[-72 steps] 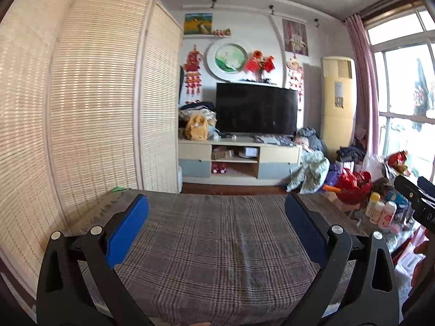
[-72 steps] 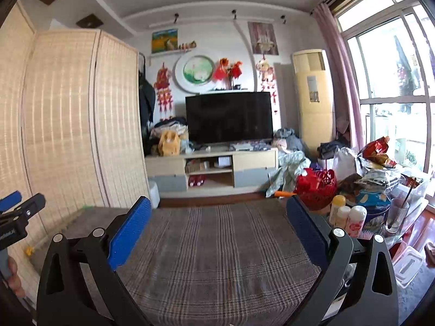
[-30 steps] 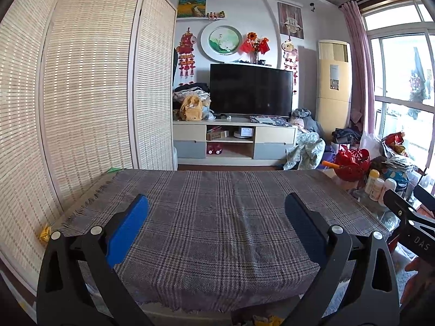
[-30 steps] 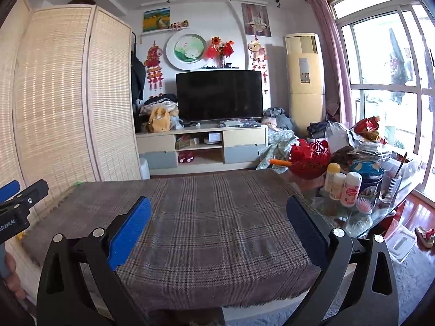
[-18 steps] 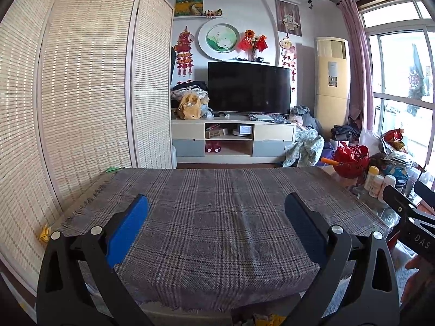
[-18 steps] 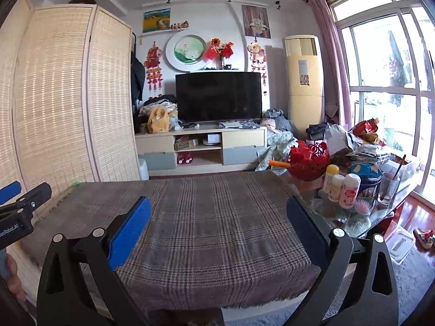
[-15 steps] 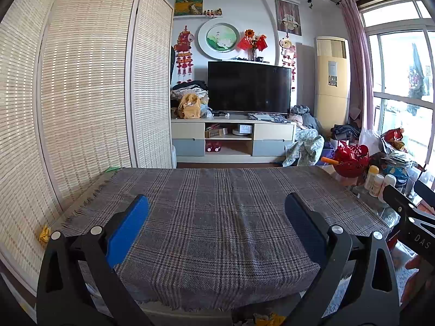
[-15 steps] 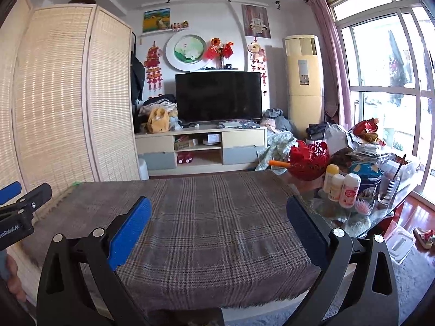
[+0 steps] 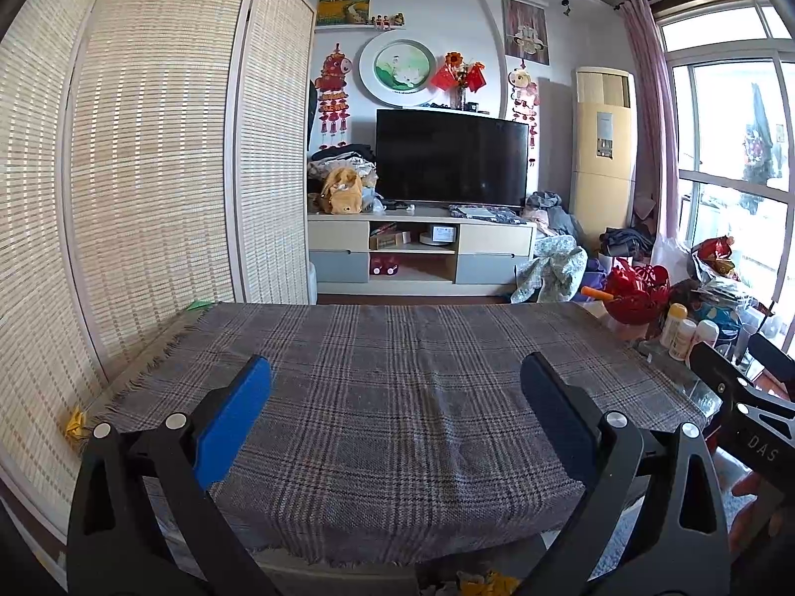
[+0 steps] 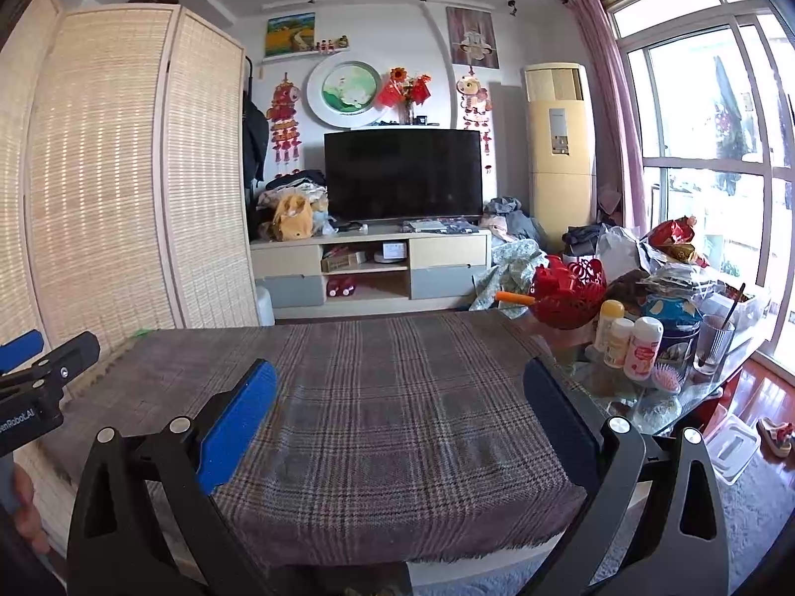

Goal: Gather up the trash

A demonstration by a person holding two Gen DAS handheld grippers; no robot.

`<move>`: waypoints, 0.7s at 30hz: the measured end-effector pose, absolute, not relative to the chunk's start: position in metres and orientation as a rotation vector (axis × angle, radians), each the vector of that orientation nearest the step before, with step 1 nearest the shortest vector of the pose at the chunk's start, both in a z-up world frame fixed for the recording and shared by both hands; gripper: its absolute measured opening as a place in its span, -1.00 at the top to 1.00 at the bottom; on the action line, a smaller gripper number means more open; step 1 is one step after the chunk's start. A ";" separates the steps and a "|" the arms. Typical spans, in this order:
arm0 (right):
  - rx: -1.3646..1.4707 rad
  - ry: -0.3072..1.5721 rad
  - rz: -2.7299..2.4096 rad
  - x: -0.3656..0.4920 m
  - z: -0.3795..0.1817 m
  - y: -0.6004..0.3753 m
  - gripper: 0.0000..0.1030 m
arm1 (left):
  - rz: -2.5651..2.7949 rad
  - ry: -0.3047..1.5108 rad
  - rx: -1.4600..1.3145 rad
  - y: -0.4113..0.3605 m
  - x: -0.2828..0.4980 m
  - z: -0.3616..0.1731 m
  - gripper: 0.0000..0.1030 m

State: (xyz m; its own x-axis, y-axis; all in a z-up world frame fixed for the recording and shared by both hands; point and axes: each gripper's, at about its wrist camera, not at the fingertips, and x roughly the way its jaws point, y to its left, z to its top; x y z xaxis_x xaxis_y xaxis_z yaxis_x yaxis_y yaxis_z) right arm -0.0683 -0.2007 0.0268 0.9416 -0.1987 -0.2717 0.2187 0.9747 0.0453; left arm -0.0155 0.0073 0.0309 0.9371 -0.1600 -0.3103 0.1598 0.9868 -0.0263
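Note:
My left gripper (image 9: 395,372) is open and empty, held above the near edge of a table under a grey plaid cloth (image 9: 397,362). My right gripper (image 10: 400,377) is open and empty too, over the same cloth (image 10: 397,397). A small yellow crumpled scrap (image 9: 74,425) lies at the table's left edge by the screen. Another yellow scrap (image 9: 484,583) shows low below the table's near edge. A green scrap (image 9: 201,304) lies at the far left corner. Each gripper shows at the edge of the other's view.
A bamboo folding screen (image 9: 149,174) stands along the left. Bottles (image 10: 628,342), a glass (image 10: 713,342) and a red basket (image 10: 569,290) crowd a glass surface on the right. A TV cabinet (image 9: 422,258) stands behind.
Both grippers have drawn back and up from the table since 2.4 s ago, so its near edge now shows. Little has moved in the last half second. Both stay open.

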 end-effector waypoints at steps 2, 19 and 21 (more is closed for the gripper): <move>0.074 0.270 -0.213 -0.068 0.027 -0.201 -0.94 | -0.163 0.317 -0.003 0.007 -0.016 0.031 -0.84; 0.072 0.274 -0.208 -0.067 0.026 -0.201 -0.94 | -0.166 0.317 0.001 0.008 -0.014 0.031 -0.84; 0.074 0.275 -0.208 -0.067 0.025 -0.201 -0.94 | -0.167 0.317 0.002 0.008 -0.014 0.031 -0.84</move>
State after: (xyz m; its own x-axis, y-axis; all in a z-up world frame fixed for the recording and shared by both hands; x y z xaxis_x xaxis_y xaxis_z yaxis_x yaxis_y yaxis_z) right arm -0.0665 -0.2010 0.0254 0.9412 -0.1932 -0.2770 0.2133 0.9760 0.0438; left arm -0.0144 0.0084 0.0314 0.9365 -0.1632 -0.3105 0.1639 0.9862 -0.0241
